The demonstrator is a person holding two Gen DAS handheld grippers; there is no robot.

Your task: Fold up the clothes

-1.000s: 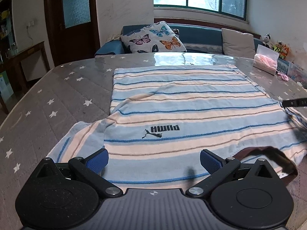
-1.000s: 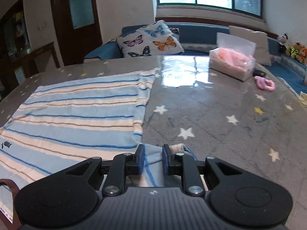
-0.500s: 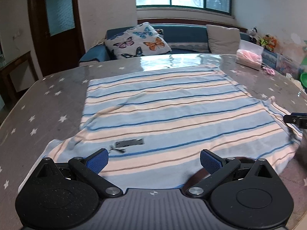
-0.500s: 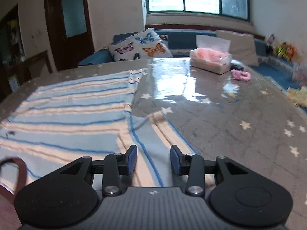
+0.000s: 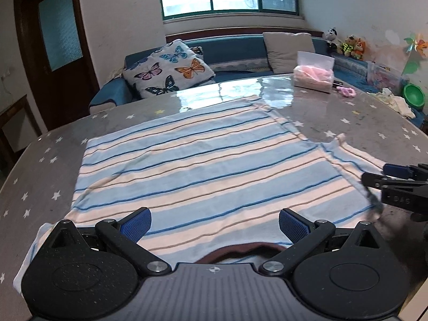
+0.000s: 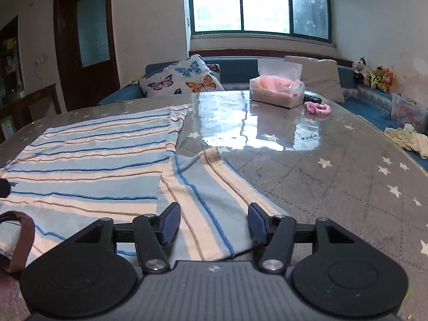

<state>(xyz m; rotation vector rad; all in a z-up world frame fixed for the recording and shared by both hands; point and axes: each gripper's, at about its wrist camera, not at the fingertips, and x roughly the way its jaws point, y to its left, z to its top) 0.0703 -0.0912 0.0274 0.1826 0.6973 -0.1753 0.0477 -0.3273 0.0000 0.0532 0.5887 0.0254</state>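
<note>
My left hand-held gripper (image 5: pixel 214 224) hangs over the near edge of the striped T-shirt (image 5: pixel 203 171), which lies spread flat on the star-patterned counter (image 5: pixel 48 165). Its blue-padded fingers (image 5: pixel 135 224) stand wide apart with nothing between them but the cloth below; the brown collar (image 5: pixel 240 251) sits just in front of the body, between the two fingers. My right hand-held gripper (image 6: pixel 214 223) is also spread open and holds nothing. The shirt's right sleeve (image 6: pixel 211 187) runs out across the counter straight between its fingers, and whether the pads touch the fabric I cannot tell.

The left view takes in the shirt's whole width and catches the right hand-held gripper at the far right edge, over the sleeve. The right view shows only the shirt's right half, with the collar at its lower left, but gives the tissue box (image 6: pixel 276 92) and the pink hair tie (image 6: pixel 318 108) on the glossy far side more plainly.
</note>
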